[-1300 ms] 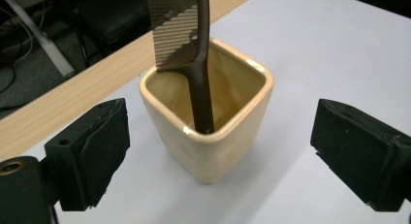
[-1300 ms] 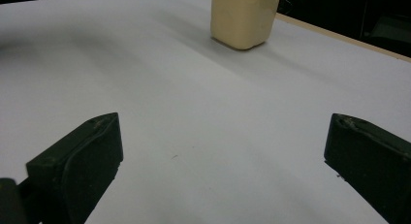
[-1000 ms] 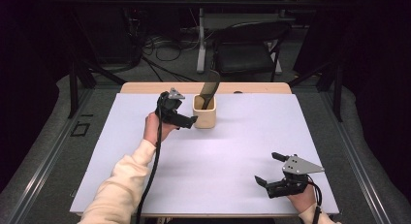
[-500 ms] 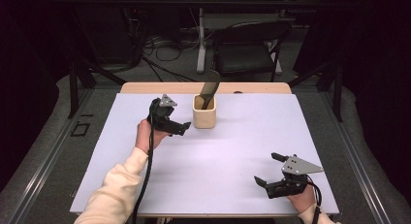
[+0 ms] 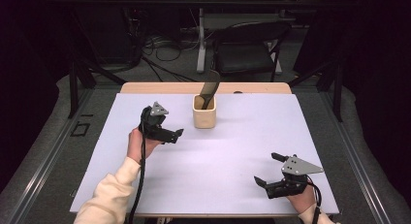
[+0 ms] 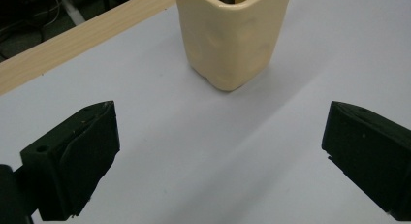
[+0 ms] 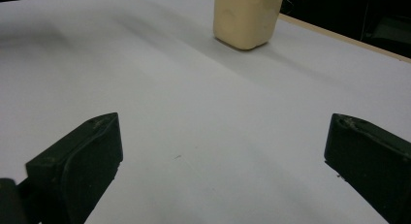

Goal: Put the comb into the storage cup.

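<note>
— Hovering just left of the cup [image 5: 204,111], the left gripper [image 5: 175,133] is holding its jaws wide apart with nothing between them. What is worrying you?

— The cup is standing near the far edge of the white mat [image 5: 232,156], and a dark tool [image 5: 210,88] is leaning out of it, tilting up and to the right. If the left gripper is going in for the cup, one jaw could be clipping the rim and tipping it, since the tall tool is making it top-heavy.

— And if it is going for the tool?

— Then pulling along the wrong line could be dragging the cup with it. In the left gripper view the cup [image 6: 231,37] is sitting ahead of the jaws, slightly off centre, so a straight push might be shoving it toward the wooden table edge [image 6: 72,40].

— What about the right gripper [image 5: 272,171]?

— It is resting near the front right corner, well apart from the cup, jaws also spread wide and empty. I am probably reading the tool as a spatula; its end is hidden inside.
</note>
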### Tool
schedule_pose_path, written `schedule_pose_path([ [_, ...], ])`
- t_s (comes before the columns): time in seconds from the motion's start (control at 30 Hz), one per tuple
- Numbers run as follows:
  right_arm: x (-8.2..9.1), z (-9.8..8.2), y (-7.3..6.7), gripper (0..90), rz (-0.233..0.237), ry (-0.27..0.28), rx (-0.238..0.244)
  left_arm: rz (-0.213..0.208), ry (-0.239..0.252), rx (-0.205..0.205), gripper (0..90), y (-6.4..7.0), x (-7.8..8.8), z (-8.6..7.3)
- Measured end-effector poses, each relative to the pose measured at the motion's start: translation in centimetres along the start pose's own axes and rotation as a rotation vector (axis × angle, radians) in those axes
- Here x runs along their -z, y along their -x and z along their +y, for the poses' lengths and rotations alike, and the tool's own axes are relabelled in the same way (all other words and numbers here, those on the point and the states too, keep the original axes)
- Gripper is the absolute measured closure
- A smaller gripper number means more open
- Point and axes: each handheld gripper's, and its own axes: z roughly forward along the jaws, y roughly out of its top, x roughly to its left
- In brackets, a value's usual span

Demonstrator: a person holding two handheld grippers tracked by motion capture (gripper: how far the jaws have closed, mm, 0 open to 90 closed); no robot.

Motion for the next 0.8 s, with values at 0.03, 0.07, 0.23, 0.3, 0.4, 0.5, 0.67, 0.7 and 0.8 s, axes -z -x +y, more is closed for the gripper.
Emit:
schedule_pose_path([
  [0.03,0.0,0.0,0.0,0.0,0.002,0.002,-0.002,0.001,-0.005,0.000,0.1,0.1,0.1,-0.5],
  [0.07,0.0,0.0,0.0,0.0,0.002,0.002,-0.002,0.001,-0.005,0.000,0.2,0.1,0.1,-0.5],
  [0.23,0.0,0.0,0.0,0.0,-0.002,0.000,-0.003,0.007,-0.002,-0.004,0.2,0.1,0.5,-1.3],
  [0.3,0.0,0.0,-0.1,0.0,-0.004,-0.003,-0.004,0.019,0.001,0.000,0.1,0.0,0.8,-1.5],
  [0.4,-0.1,0.0,0.0,0.0,-0.004,0.001,-0.005,0.020,0.008,0.001,0.2,0.1,1.2,-1.5],
  [0.5,0.0,0.0,0.1,0.0,-0.001,0.002,-0.010,0.042,0.031,-0.004,0.2,0.3,1.9,-1.7],
  [0.67,-0.2,0.0,0.0,0.0,0.006,0.000,-0.007,0.050,0.045,-0.004,0.0,0.8,2.8,-2.7],
  [0.7,-0.2,0.0,0.0,0.0,0.005,0.000,-0.009,0.052,0.044,-0.004,0.0,0.8,3.0,-2.9],
  [0.8,-0.1,0.0,0.1,0.0,0.002,0.002,-0.013,0.060,0.047,0.012,0.0,0.8,3.6,-3.7],
])
